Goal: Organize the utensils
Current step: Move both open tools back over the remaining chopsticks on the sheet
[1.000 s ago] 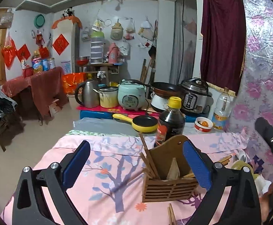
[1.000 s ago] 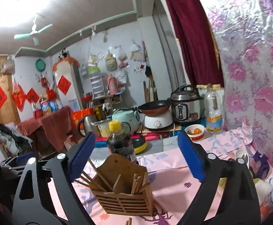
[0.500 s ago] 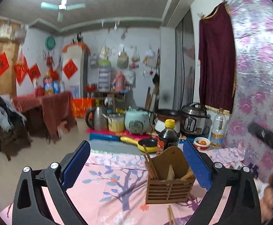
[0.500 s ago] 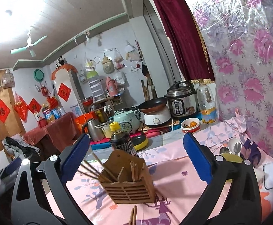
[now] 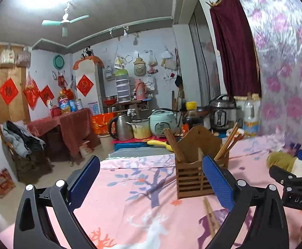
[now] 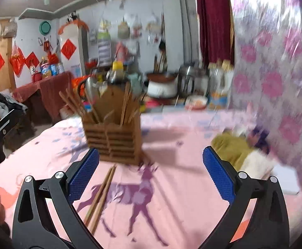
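With both claws wide open and empty, lower the right claw (image 6: 151, 174) onto the loose chopsticks (image 6: 101, 197) at its seven o'clock, straddling them squarely before pinching, then lift them toward the wooden holder (image 6: 112, 141).

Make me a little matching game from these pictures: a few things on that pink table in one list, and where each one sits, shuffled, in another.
Things:
1. loose chopsticks
2. wooden holder
3. folded cloths
4. soy sauce bottle

Places:
A. behind the holder, yellow cap showing
B. flat on the tablecloth, in front of the holder
C. by the flowered wall, at the table's right side
D. upright mid-table, chopsticks standing in it

Pairs: 1-B, 2-D, 3-C, 4-A
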### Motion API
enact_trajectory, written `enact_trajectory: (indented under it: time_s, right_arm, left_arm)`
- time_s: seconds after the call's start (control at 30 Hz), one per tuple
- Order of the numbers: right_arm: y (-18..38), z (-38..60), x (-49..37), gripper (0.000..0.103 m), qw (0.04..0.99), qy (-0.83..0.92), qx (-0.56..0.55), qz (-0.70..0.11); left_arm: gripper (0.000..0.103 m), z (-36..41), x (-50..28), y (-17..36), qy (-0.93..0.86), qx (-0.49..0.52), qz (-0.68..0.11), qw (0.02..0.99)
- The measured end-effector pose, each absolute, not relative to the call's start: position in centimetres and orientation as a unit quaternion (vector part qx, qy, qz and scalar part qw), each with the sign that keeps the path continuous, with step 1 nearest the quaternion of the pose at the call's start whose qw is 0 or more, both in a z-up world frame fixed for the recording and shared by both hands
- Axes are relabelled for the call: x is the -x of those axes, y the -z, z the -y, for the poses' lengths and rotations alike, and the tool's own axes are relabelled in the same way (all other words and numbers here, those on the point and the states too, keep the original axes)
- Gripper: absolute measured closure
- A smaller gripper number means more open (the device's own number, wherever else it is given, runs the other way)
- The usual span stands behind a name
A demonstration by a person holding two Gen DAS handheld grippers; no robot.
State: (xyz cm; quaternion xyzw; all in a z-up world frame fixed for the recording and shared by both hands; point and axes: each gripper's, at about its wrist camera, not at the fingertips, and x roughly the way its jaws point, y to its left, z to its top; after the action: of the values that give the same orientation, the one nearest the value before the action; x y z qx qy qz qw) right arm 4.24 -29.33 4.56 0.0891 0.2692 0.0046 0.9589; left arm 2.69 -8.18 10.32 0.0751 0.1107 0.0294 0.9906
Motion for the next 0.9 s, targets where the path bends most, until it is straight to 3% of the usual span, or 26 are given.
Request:
enact_trajectory:
  time_s: [0.13,0.57,0.9]
  right_arm:
    - [-3.3,29.5,-5.1,0.006,0.937,-0.042,-0.134,-0.319]
    - [0.0,25.8,-5.8,0.006,0.915,-0.061,-0.069,-0.392]
    - [3.4,25.8,-6.5,0.006,0.878,-0.073,-0.061,-0.469]
  left_arm:
    - [0.006,8.2,-2.7,-10.1,-0.031,-0.079,-0.109,0.99]
    - [0.006,7.5,-3.3,-10.2,-0.037,-0.07,-0.123,0.989]
    - [0.006,4.4,-10.2,-6.5,-0.05,-0.036,-0.275,0.959]
